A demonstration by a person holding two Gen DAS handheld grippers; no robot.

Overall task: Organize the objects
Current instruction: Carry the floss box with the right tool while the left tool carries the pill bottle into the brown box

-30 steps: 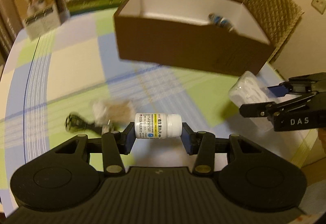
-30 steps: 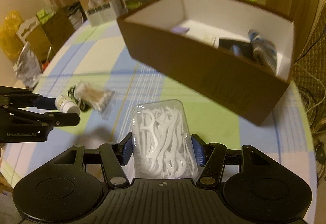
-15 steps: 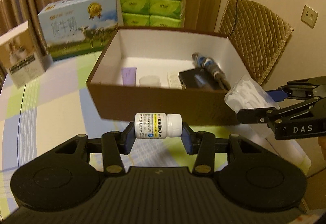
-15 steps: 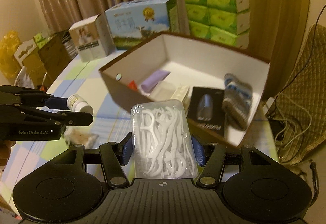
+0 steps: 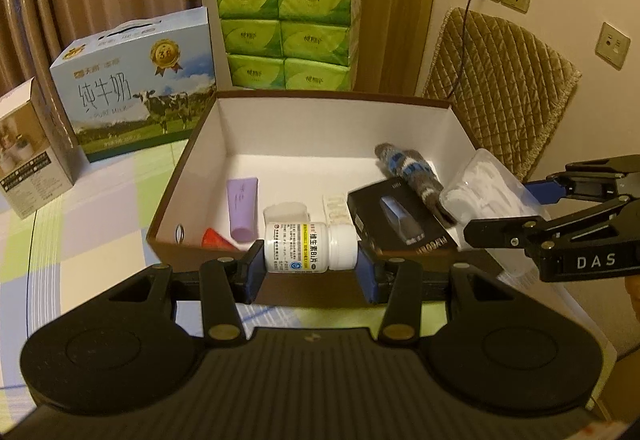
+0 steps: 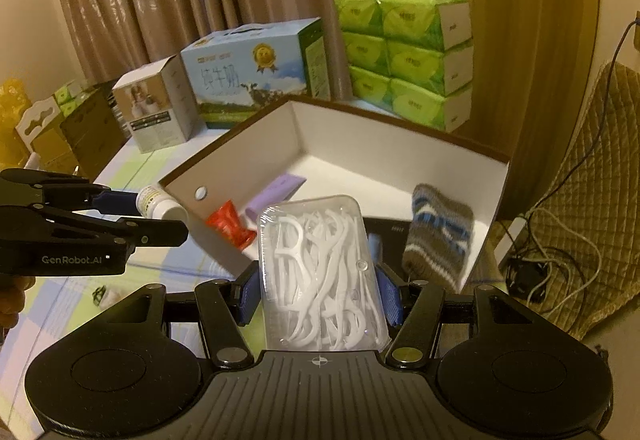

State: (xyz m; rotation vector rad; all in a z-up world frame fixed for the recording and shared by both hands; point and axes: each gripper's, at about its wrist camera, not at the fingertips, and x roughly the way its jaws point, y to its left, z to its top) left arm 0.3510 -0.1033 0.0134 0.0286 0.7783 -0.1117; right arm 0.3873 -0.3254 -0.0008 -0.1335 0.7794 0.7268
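The left hand-held gripper (image 5: 311, 272) is clamped end to end on a light, rigid pill bottle (image 5: 310, 247) (smooth, apt to roll) above the box's (image 5: 192, 252) near wall; the right hand-held gripper (image 6: 320, 294) pinches a thin, crushable floss-pick case (image 6: 322, 272) by its sides.

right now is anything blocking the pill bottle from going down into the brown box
Nothing visible covers the box; its top is open. The pill bottle in the left hand-held gripper sits at the near wall. Just beyond lie a clear lidded cup and purple tube; the far-left floor looks bare.
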